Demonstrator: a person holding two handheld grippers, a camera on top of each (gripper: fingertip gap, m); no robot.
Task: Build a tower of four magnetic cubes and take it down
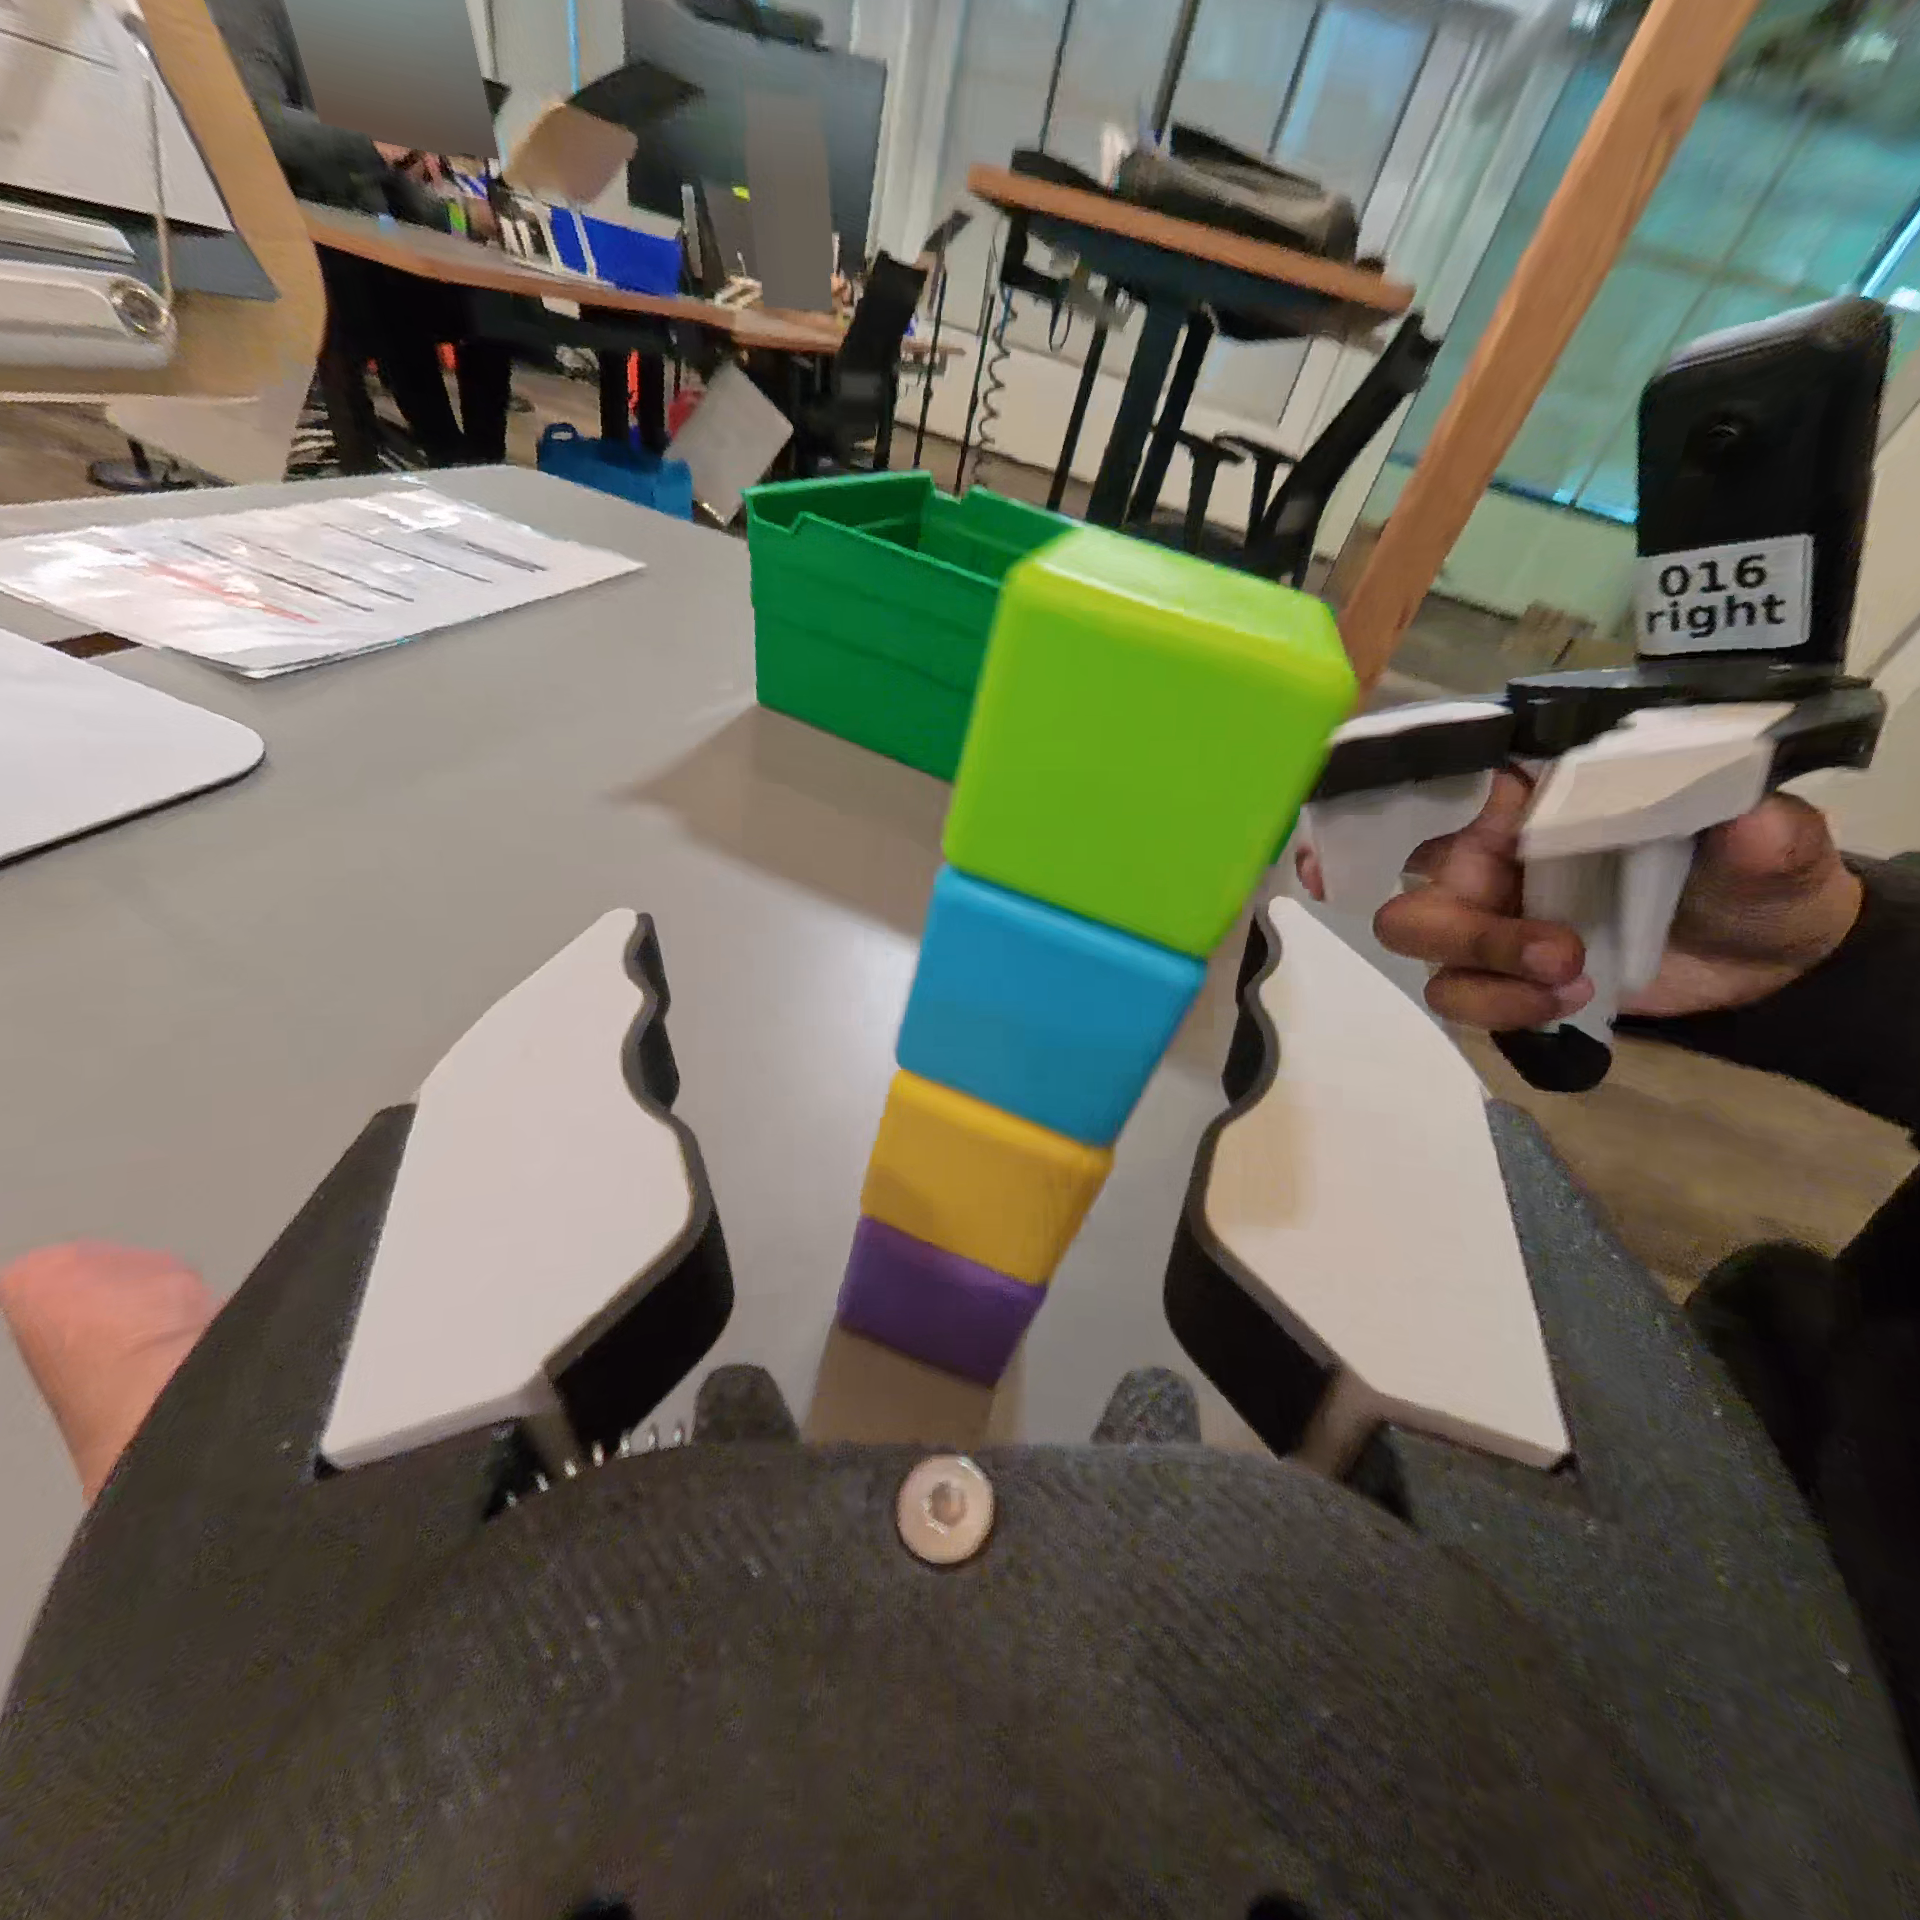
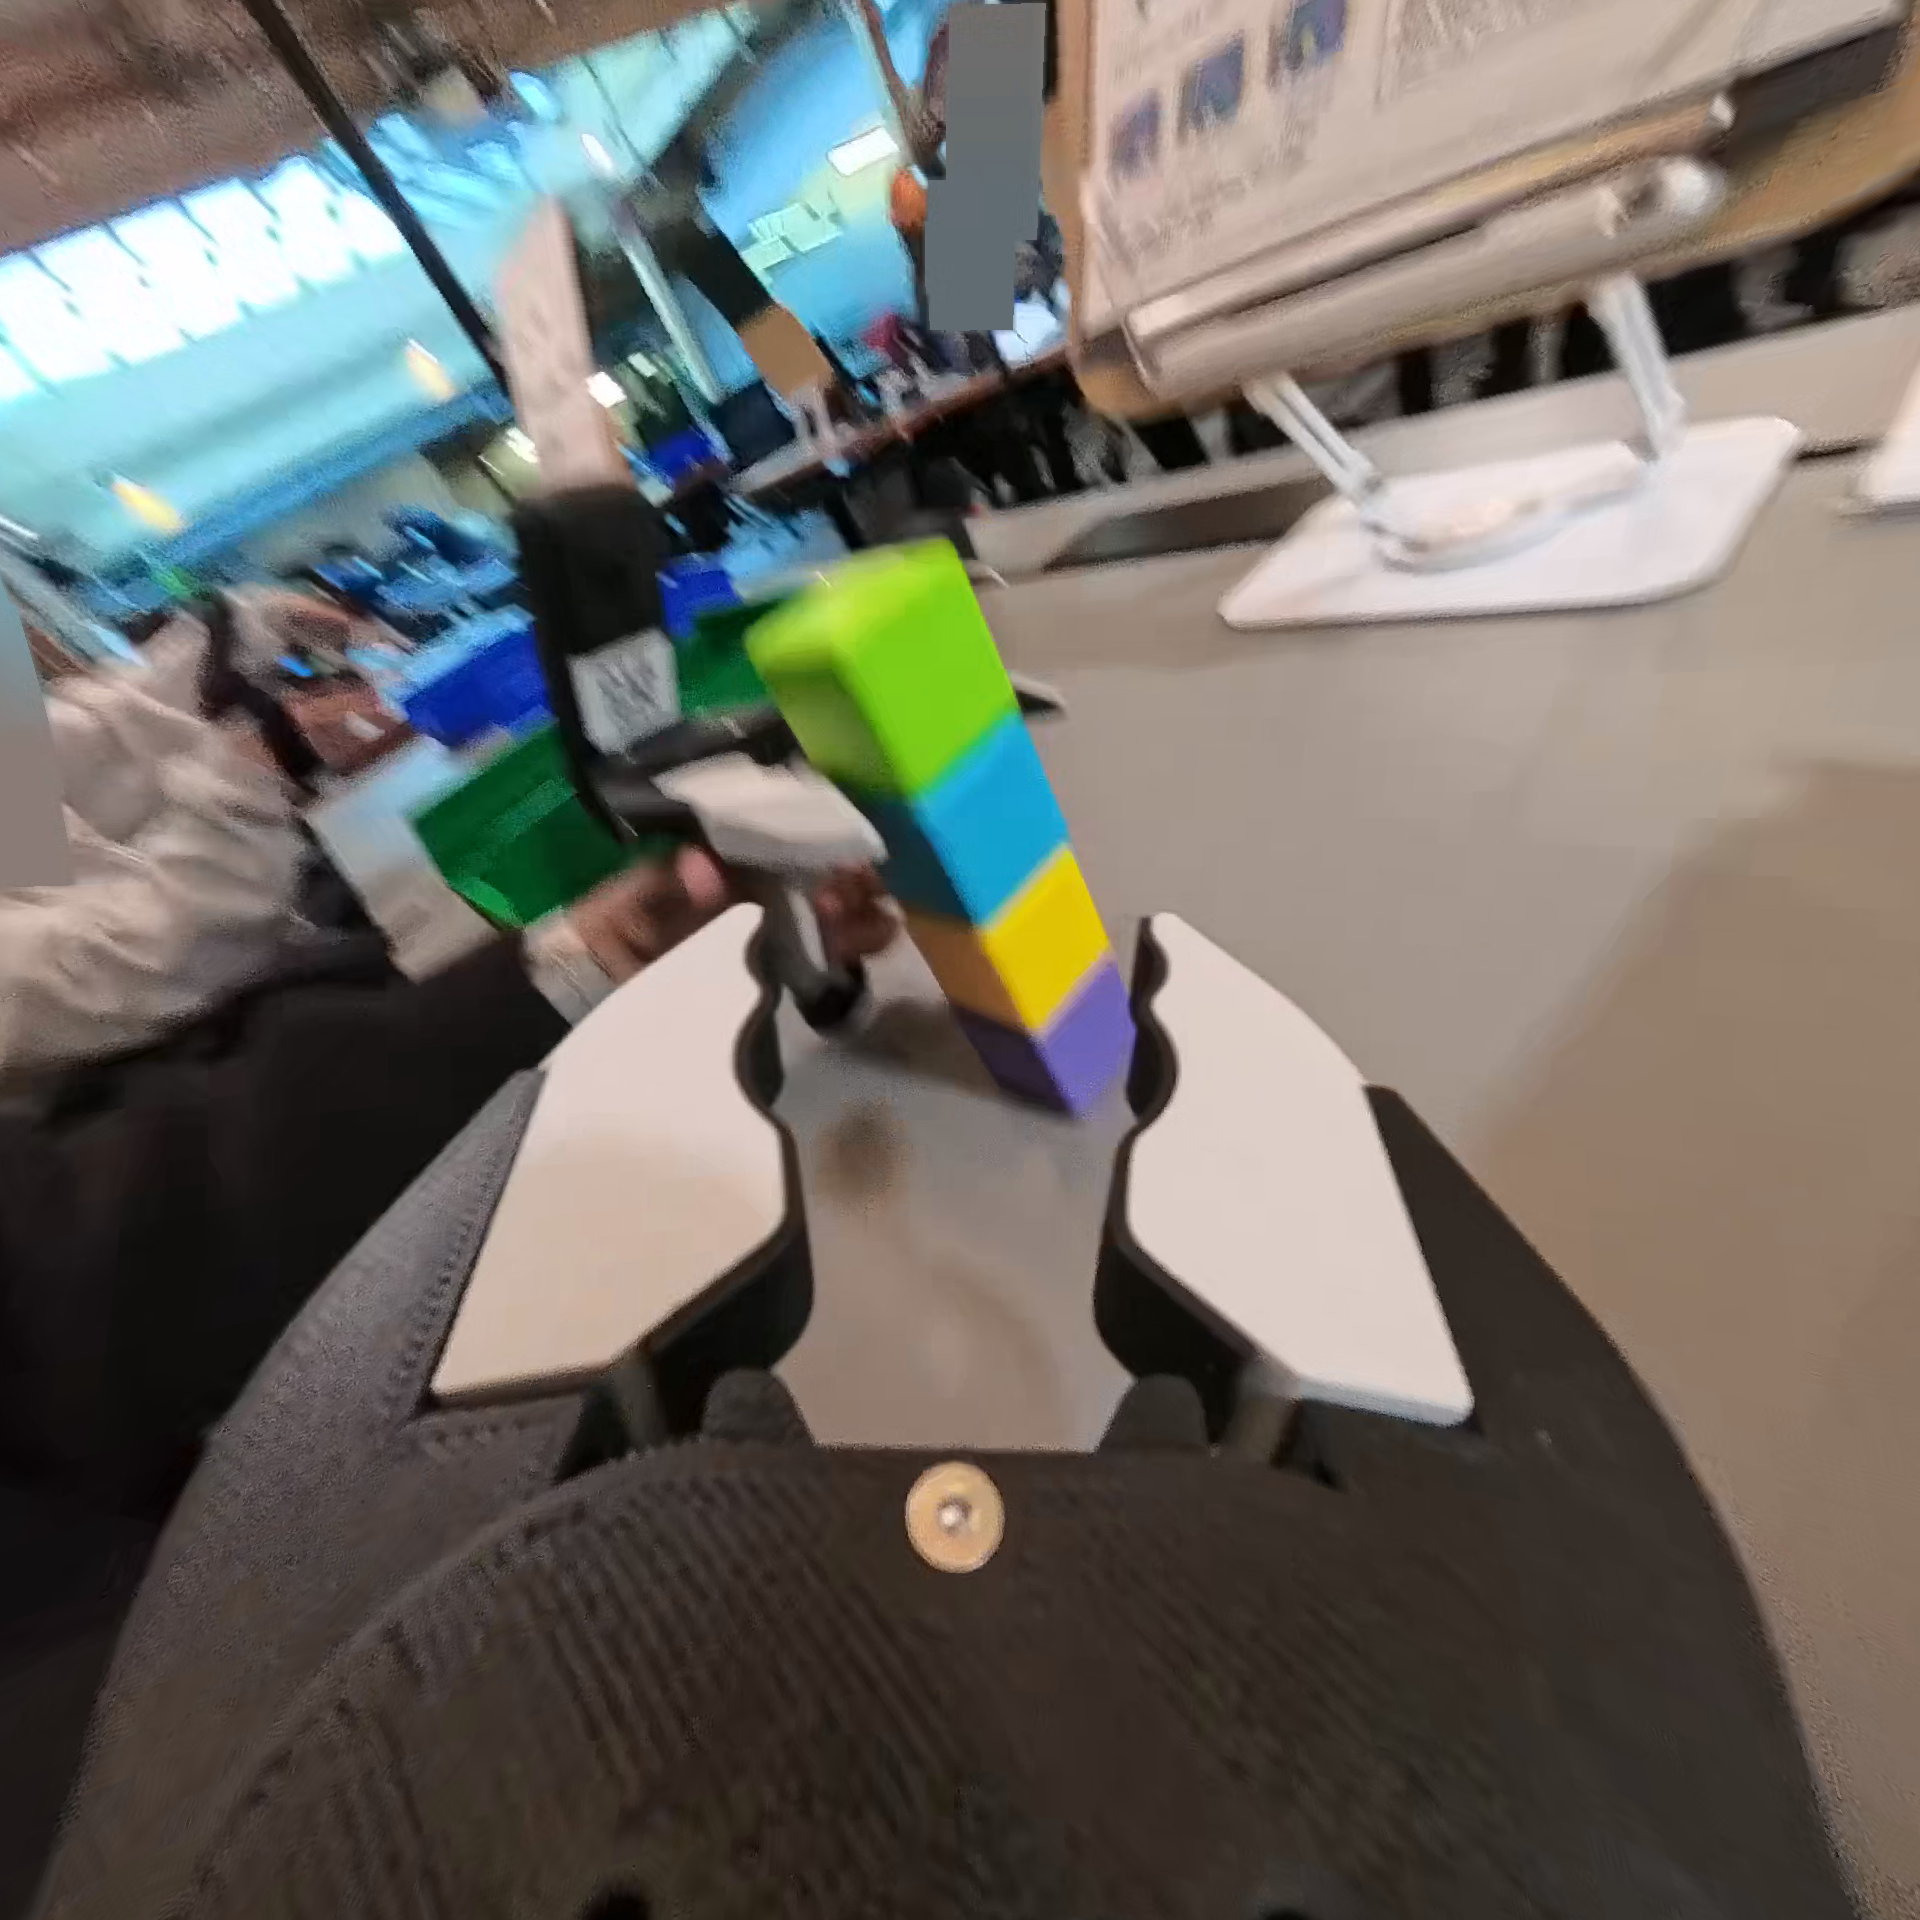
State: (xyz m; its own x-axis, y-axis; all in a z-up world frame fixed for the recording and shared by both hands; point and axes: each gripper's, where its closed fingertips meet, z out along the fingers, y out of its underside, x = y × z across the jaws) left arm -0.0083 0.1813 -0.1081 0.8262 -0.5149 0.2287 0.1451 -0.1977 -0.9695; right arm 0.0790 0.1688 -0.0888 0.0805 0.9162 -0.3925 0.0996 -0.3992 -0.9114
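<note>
Office counter (image 1: 416, 831) is carrying the four-cube tower (image 1: 1039, 1039), standing upright. Left gripper (image 1: 951, 1039) is framing it, jaws gaping empty; right gripper (image 2: 956, 1029), also spread, is hovering beside.

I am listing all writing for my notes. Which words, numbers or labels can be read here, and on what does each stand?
I do not quote writing; these things bear it:
White label on the right gripper's black mount: legible print.
Printed sheet on the table: blurred.
Small label on the left gripper's mount: blurred.
Poster, upper right: blurred.
</note>
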